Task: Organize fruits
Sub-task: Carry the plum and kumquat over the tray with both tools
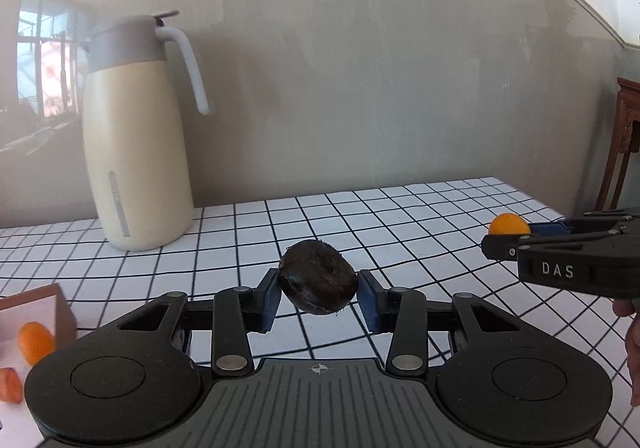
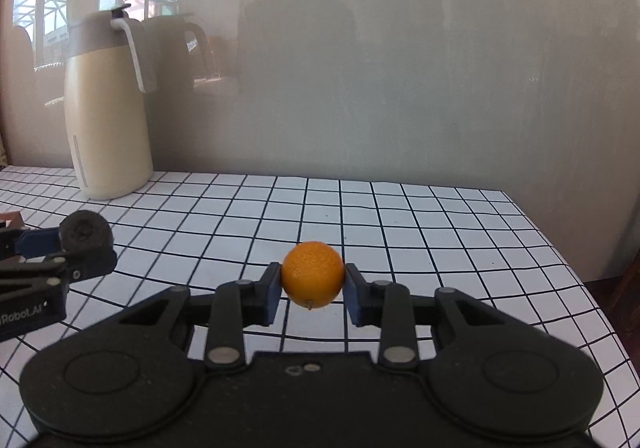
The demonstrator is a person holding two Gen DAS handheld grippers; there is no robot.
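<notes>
A dark brown, hairy fruit (image 1: 318, 284) hangs above the checked tablecloth (image 1: 420, 215), pinched between the blue pads of my left gripper (image 1: 320, 290), which is shut on it. In the right wrist view the same fruit (image 2: 86, 234) and left gripper (image 2: 60, 248) show at the left edge. My right gripper (image 2: 313, 282) is shut on a small orange (image 2: 313, 274), also held off the table. From the left wrist view that orange (image 1: 508, 224) peeks over the right gripper (image 1: 505, 236) at the far right.
A cream jug (image 1: 136, 151) with a grey lid and white handle stands at the back left against the wall. A pink-brown box (image 1: 64, 316) at the lower left holds an orange fruit (image 1: 34, 342) and a red piece (image 1: 10, 388). Wooden furniture (image 1: 626, 135) stands beyond the table's right edge.
</notes>
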